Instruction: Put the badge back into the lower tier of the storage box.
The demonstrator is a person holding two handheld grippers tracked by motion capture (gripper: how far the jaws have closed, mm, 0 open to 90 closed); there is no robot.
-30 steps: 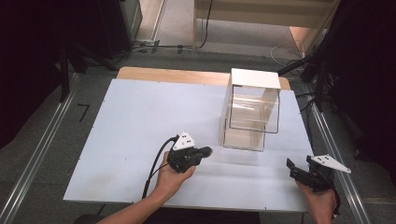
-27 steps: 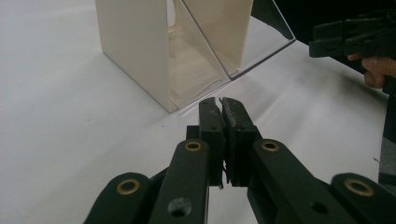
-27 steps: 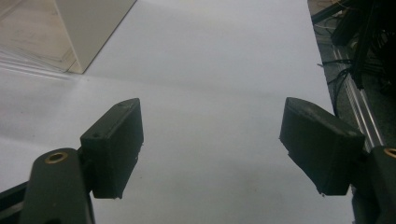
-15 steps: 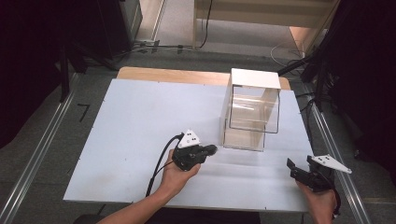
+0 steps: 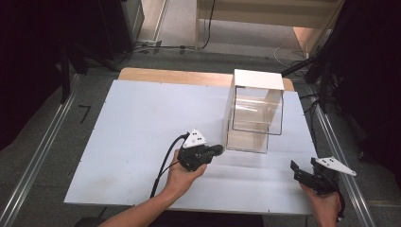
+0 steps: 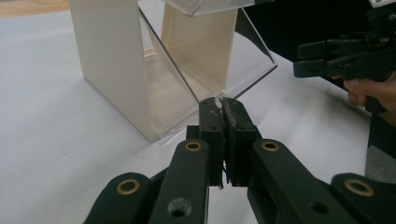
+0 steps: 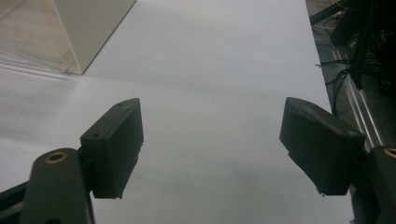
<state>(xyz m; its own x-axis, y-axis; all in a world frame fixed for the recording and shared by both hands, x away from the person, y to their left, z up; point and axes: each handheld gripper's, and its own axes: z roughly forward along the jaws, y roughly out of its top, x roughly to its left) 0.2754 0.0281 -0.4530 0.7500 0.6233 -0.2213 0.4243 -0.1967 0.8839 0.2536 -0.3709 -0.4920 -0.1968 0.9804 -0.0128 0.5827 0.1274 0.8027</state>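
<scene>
A clear acrylic box point(image 5: 257, 80) with a white top and white side wall stands on the right half of the white table point(image 5: 142, 123). My left gripper point(image 5: 218, 150) lies low on the table just left of the box's near corner. In the left gripper view its jaws point(image 6: 222, 106) are shut, nothing visible between them, with the tips close to the box's point(image 6: 112, 60) lower clear edge. My right gripper point(image 5: 295, 166) rests near the table's front right corner, apart from the box. It stands wide open point(image 7: 210, 140) over bare table.
A wooden strip point(image 5: 175, 75) shows behind the white tabletop. Metal floor rails point(image 5: 38, 156) run along the left, and cables point(image 5: 326, 94) lie off the right edge. The white box wall point(image 7: 88, 23) is far ahead-left of the right jaws. The other hand's gripper point(image 6: 336, 56) shows beyond the box.
My left gripper has slid a little to the right, closer to the box's near corner. The right gripper has stayed where it was.
</scene>
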